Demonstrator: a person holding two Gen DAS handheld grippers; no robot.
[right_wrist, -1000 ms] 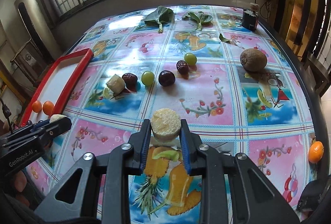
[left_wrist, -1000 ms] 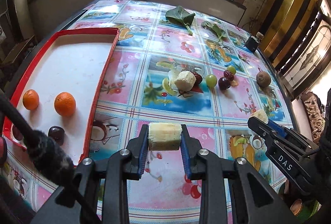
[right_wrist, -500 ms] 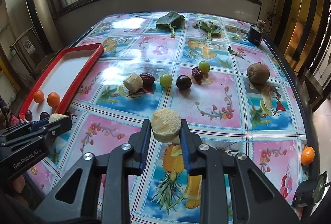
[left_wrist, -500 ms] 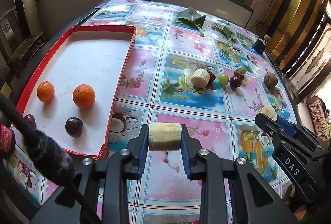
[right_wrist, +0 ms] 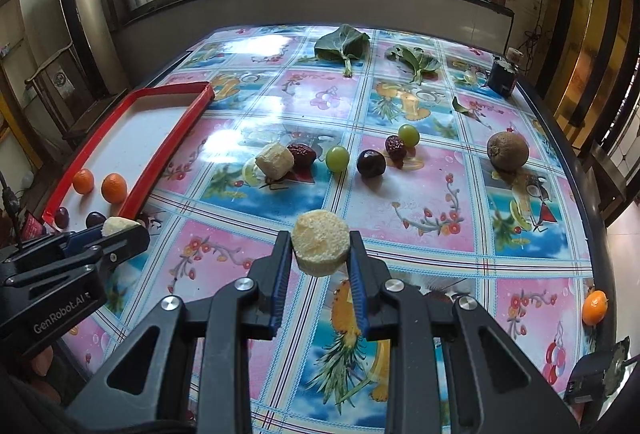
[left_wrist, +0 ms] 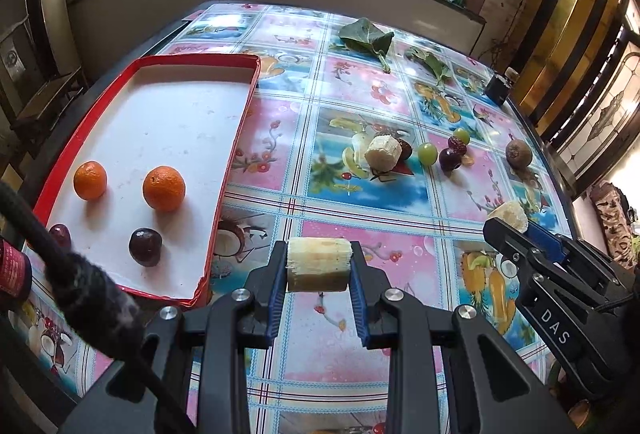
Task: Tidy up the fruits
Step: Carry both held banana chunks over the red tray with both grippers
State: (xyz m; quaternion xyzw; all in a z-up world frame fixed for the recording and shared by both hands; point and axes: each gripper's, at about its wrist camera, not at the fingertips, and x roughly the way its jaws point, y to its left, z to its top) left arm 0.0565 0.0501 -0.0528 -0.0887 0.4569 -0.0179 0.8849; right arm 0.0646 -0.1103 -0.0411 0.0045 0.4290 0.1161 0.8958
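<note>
Sorting in progress: both grippers loaded, red tray part filled.

Left to right: red tray [left_wrist: 236, 137] holds two oranges [left_wrist: 164, 188] and dark plums [left_wrist: 145, 246], evidently the collecting place; left gripper [left_wrist: 319, 266] clamps a pale cane chunk [left_wrist: 319, 264] just beside the tray's near corner, likely bound for it; right gripper [right_wrist: 320, 254] grips a round cane chunk [right_wrist: 320, 246] above the tablecloth [right_wrist: 420, 209]; a third chunk [right_wrist: 274, 161], grapes [right_wrist: 337, 158] and kiwi [right_wrist: 507, 150] await, unsorted.
</note>
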